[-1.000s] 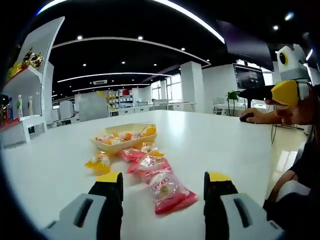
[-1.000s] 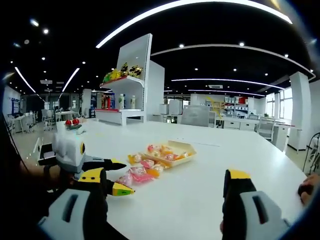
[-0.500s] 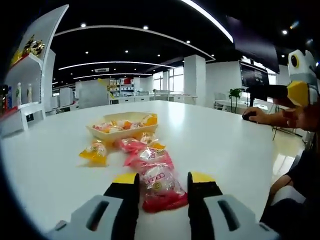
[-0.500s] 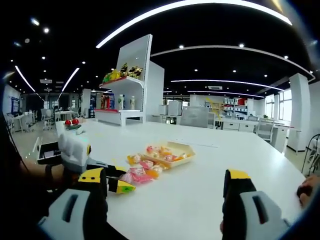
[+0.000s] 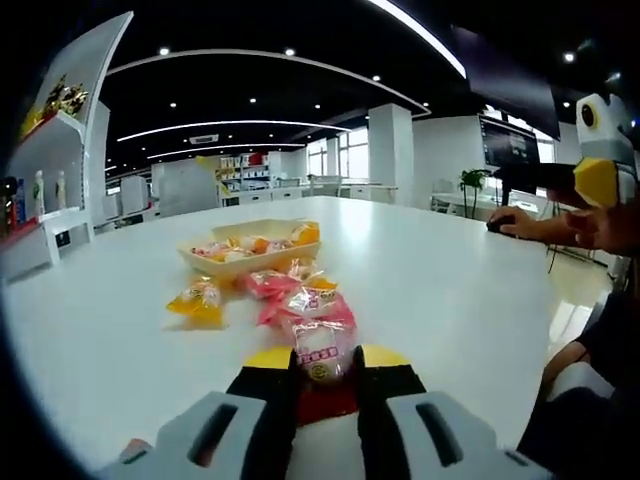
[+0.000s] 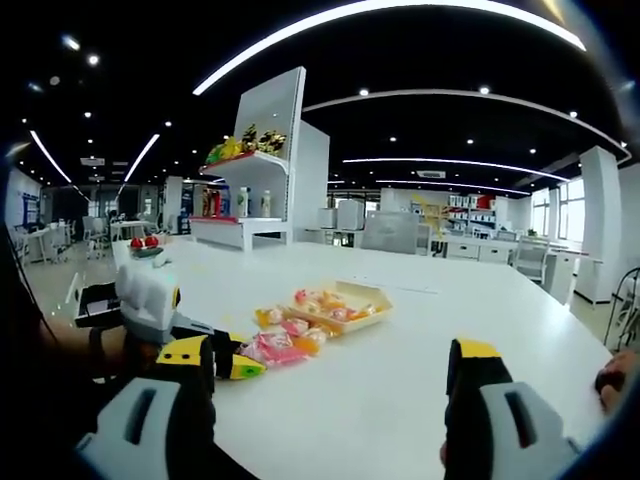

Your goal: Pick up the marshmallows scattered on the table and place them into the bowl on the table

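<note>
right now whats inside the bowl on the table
The bowl holds several wrapped marshmallows in pink, orange and yellow wrappers. Its near wall hides the bottom, so the count is unclear.

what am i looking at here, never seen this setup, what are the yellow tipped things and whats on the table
A person holds a hand-held gripper in each hand, and each carries a camera looking along its own jaws. In the left gripper view, the left hand-held gripper has shut on a pink marshmallow pack. In the right gripper view, the right hand-held gripper is open and holds nothing. On the white table lie more wrapped marshmallows in front of a shallow bowl that holds some.
</note>
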The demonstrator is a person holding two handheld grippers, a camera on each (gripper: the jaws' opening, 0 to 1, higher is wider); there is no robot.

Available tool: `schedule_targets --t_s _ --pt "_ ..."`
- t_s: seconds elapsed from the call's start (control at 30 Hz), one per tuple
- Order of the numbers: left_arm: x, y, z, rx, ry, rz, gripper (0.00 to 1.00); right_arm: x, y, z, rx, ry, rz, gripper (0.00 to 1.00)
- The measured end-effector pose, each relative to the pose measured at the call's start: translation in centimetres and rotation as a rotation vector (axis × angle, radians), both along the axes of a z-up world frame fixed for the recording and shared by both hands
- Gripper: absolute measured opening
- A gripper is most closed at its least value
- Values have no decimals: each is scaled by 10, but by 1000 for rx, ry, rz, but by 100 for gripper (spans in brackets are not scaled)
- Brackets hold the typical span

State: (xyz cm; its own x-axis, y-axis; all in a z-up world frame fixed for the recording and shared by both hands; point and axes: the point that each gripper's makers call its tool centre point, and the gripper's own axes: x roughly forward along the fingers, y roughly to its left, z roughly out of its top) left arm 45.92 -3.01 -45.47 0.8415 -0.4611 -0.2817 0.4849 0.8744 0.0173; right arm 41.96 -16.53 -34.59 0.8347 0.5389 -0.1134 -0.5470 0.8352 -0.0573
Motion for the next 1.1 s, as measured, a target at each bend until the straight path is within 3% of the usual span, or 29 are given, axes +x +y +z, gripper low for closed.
schedule_targets --t_s 0.83,1.1 --pt "-21 0 7 19 -35 -40 19 -1 -6 3 -3 -4 -8 93" --pt "-25 8 12 27 -72 -54 19 -2 -5 3 -8 -1 -11 93"
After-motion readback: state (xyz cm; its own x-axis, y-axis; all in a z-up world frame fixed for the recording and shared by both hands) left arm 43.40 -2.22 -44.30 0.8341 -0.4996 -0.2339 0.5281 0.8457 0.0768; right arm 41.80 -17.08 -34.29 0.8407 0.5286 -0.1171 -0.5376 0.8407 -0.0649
